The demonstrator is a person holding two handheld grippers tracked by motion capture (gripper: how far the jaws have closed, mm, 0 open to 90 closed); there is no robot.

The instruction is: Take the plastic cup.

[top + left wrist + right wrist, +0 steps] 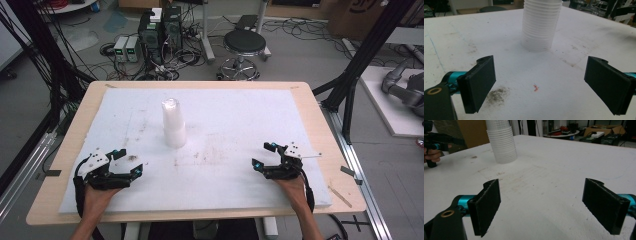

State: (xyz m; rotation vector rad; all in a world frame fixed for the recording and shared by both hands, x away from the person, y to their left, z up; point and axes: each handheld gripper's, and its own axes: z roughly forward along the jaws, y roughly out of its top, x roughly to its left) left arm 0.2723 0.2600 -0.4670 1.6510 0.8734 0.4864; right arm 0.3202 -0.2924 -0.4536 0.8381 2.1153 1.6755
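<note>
Currently both grippers gape apart; stack of cups [173,123] stands untouched.

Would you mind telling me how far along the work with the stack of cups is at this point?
Nothing looks done: the stack of cups stands whole and upright mid-table. Nothing is in hand; the left gripper and right gripper rest open on the white mat, apart from it. Reaching and gripping the stack are left.

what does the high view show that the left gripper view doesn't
The high view alone takes in the floor with a black stool, computer towers, and the right gripper in a hand. The left gripper view alone picks out a small red mark and a dark smudge between its open jaws. Both show the stack of white cups upright on the white sheet.
</note>
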